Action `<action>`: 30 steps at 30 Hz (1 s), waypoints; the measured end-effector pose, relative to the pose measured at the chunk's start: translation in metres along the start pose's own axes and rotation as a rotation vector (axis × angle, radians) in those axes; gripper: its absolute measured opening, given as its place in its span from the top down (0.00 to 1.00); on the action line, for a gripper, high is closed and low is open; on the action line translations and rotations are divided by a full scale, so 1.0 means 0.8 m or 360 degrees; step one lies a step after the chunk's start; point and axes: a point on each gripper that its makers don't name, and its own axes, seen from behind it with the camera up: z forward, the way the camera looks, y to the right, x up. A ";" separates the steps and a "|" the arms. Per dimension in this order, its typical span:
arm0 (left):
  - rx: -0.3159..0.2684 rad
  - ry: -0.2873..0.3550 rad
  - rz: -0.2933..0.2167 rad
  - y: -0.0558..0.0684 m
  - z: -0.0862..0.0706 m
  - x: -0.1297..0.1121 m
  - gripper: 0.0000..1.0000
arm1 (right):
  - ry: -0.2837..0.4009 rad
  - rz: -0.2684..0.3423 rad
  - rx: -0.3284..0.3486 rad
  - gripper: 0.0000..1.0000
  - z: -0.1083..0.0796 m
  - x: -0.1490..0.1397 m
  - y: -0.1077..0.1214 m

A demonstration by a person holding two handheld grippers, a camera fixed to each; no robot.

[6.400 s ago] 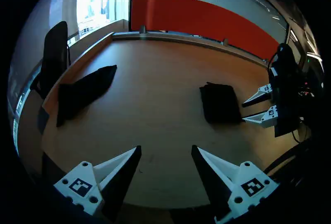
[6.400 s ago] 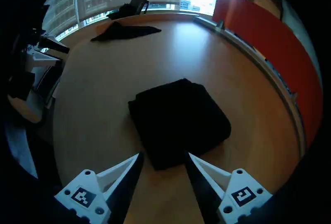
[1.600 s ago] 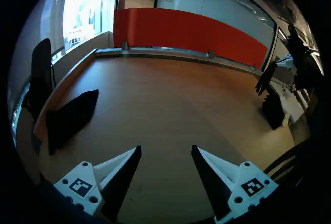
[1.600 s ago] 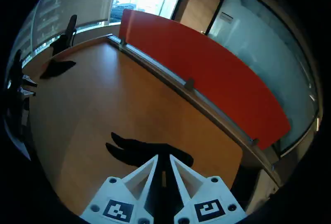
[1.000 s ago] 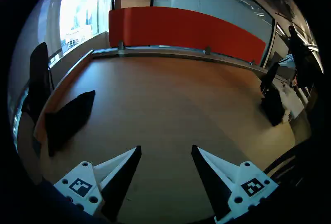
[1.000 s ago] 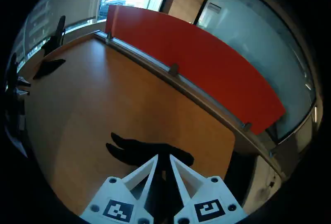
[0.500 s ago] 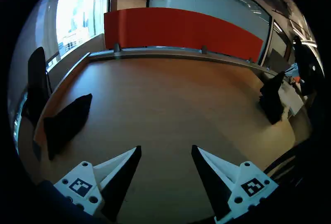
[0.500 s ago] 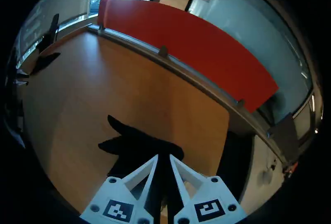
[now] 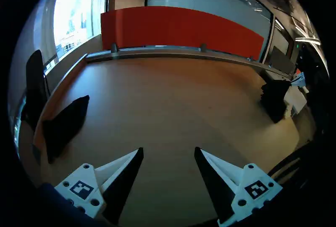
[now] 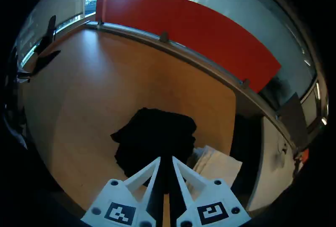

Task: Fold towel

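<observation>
Black towel: matte, soft, bunched into a rough lump with an uneven outline; at a corner of the table, right up against the right gripper's tips; in the left gripper view, a dark crumpled mass at the table's far right edge.
Right gripper: white plastic fingers, wedge-shaped, set close together with a strip of dark cloth pinched between them; clamped on the black towel.
Left gripper: same white wedges with dark inner faces, spread wide apart, nothing between them; hovers over bare wood, well apart from the towel.
Table: smooth orange-brown wood with a faint sheen.
Second cloth: black, limp, a long tapered heap near the table's left edge.
Partition: flat red panel along the table's far side, above a metal rail.
Pale stack: flat, light, layered sheets just beside the towel; material unclear.
Chair: dark, tall back, beyond the table's left edge.
</observation>
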 end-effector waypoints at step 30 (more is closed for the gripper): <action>0.0050 -0.0023 0.0021 -0.002 -0.006 -0.002 0.10 | -0.0298 0.0380 -0.0085 0.96 0.061 -0.153 0.001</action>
